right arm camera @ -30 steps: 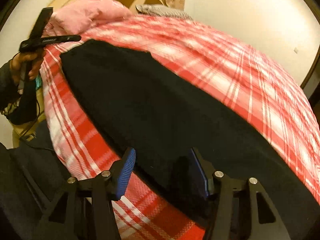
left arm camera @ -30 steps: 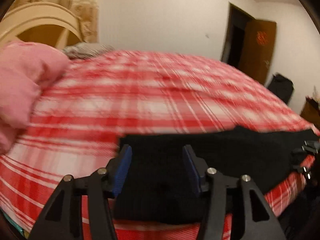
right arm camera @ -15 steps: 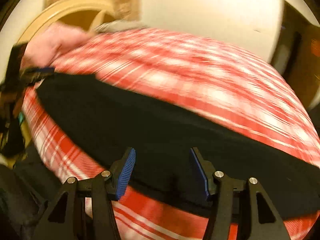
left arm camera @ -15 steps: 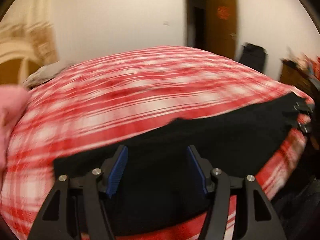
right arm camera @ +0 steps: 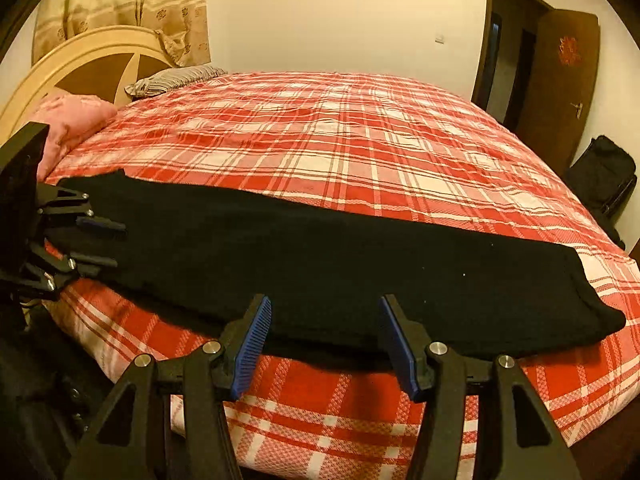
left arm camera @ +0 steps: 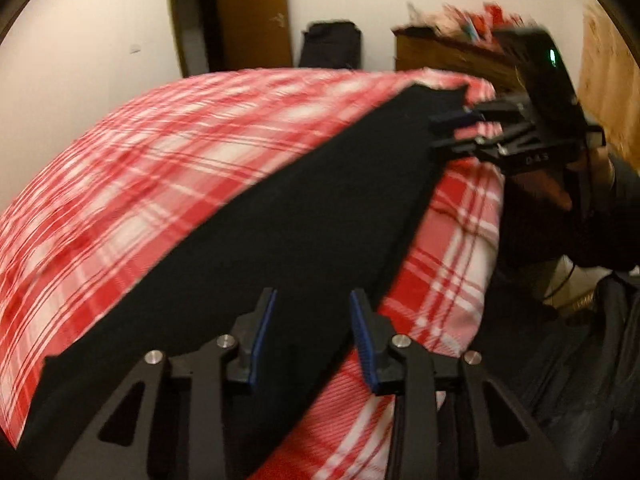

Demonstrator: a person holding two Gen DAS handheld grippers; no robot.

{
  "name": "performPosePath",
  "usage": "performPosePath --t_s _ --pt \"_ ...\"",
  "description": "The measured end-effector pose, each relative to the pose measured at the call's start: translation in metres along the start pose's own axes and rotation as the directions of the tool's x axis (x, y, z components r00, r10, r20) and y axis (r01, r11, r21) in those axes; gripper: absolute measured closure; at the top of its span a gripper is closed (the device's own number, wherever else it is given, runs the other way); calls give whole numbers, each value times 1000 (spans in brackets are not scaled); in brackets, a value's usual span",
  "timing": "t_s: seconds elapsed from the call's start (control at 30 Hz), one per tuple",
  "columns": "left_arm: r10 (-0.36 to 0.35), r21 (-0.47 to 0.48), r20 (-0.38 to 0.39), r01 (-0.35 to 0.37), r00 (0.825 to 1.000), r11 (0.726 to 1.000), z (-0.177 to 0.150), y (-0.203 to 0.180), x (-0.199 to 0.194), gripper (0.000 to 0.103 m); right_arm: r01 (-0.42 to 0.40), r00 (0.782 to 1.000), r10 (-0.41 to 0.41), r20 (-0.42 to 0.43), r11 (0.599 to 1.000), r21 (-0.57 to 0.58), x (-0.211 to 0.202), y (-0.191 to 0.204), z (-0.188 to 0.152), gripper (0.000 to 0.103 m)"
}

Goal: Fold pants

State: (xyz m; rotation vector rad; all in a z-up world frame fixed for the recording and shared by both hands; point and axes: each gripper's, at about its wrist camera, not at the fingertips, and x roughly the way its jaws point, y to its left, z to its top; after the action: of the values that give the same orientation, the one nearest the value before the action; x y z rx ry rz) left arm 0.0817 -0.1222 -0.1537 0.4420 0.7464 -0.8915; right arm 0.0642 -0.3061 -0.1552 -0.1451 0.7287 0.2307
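The black pants (right arm camera: 320, 256) lie folded lengthwise in a long flat strip along the near edge of the red plaid bed (right arm camera: 340, 140); they also show in the left wrist view (left arm camera: 280, 220). My left gripper (left arm camera: 312, 340) is open, its blue pads over the pants' one end; it shows in the right wrist view (right arm camera: 96, 240) at the strip's left end. My right gripper (right arm camera: 324, 344) is open at the pants' near edge, closer to the other end; it shows in the left wrist view (left arm camera: 456, 132) at the far end.
A pink pillow (right arm camera: 72, 120) and a grey pillow (right arm camera: 172, 80) lie by the cream headboard (right arm camera: 80, 64). A brown door (right arm camera: 556, 88) and a black bag (right arm camera: 600, 176) stand to the right. A cluttered wooden dresser (left arm camera: 452, 52) stands beyond the bed's foot.
Both wrist views have swung round sharply while both grippers stayed open. The pants lie in the same long strip. The right view has gone from blurred to steady.
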Motion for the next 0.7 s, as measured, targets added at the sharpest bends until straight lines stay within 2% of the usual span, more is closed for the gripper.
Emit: performPosePath --t_s 0.2,0.53,0.57,0.63,0.7 --pt "30 34 -64 -28 998 999 -2 -12 20 64 -30 999 30 -10 999 13 5 -7 -7 45" --pt "54 48 -85 -50 995 998 -4 -15 27 64 -51 999 51 0 999 -6 6 2 -10 45" --pt "51 51 -86 -46 995 998 -5 -16 26 66 -51 999 51 3 999 -3 6 1 -10 45" --pt "42 59 -88 -36 995 998 -4 -16 26 85 -49 999 49 5 999 6 6 0 -10 45" --pt "32 50 -82 -28 996 998 -2 -14 23 93 -45 999 45 6 999 11 7 -1 -10 45"
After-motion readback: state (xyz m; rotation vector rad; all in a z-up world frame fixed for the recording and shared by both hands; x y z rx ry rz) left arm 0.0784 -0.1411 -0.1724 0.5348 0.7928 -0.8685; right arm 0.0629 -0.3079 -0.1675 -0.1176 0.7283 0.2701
